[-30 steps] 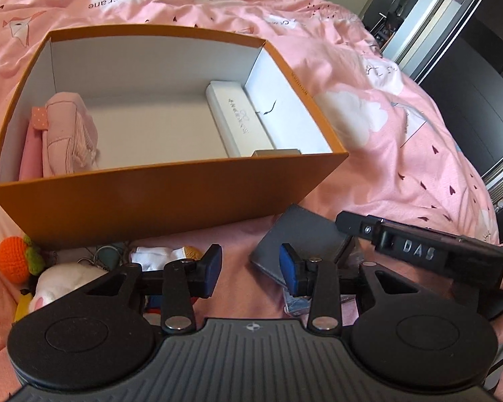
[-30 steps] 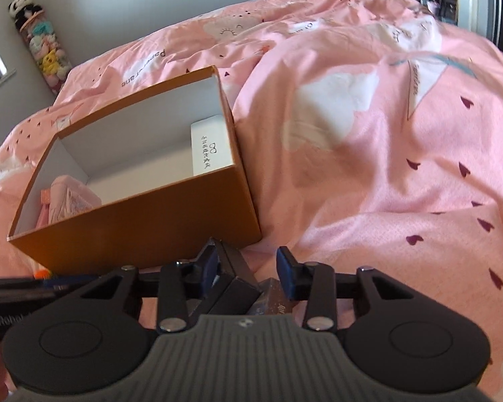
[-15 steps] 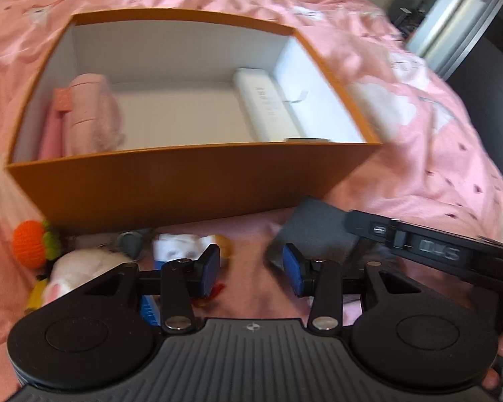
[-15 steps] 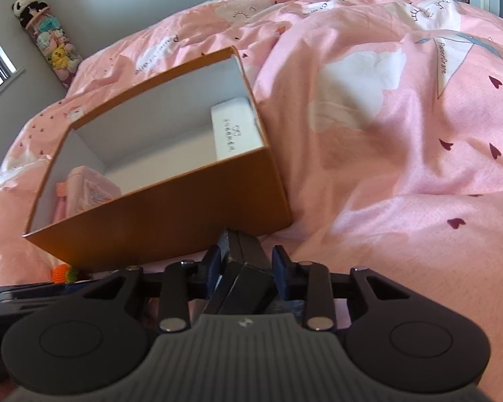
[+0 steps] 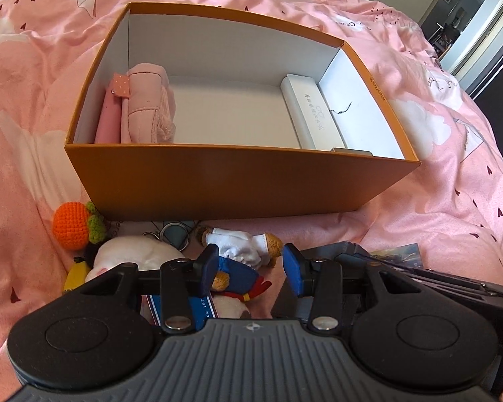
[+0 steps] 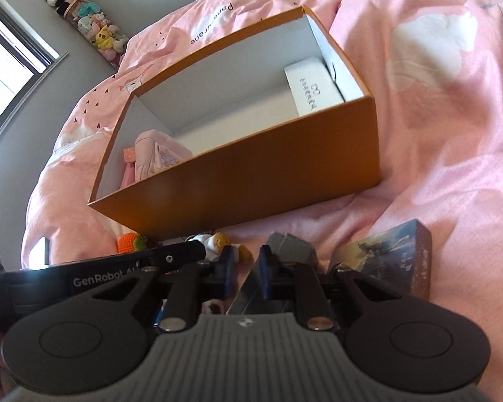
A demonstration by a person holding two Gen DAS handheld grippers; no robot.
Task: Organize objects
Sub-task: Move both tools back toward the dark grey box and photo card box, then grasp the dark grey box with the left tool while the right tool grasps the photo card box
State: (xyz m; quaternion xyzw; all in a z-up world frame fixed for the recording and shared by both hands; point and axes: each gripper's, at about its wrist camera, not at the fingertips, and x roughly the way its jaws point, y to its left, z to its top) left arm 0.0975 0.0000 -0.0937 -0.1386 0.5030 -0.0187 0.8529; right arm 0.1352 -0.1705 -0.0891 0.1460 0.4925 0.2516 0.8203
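Right gripper (image 6: 244, 269) closing beside grey wallet (image 6: 293, 244), left gripper (image 5: 249, 268) half-open, empty, over plush bear (image 5: 241, 251)

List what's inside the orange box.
Inside the orange box: a pink pouch and flat pink item at left, a white case at right. The near wall hides the floor's front strip.

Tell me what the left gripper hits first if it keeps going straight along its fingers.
Probably the small doll in white lying on the bedspread just beyond the left gripper; the orange box stands farther on. Depth is hard to judge.
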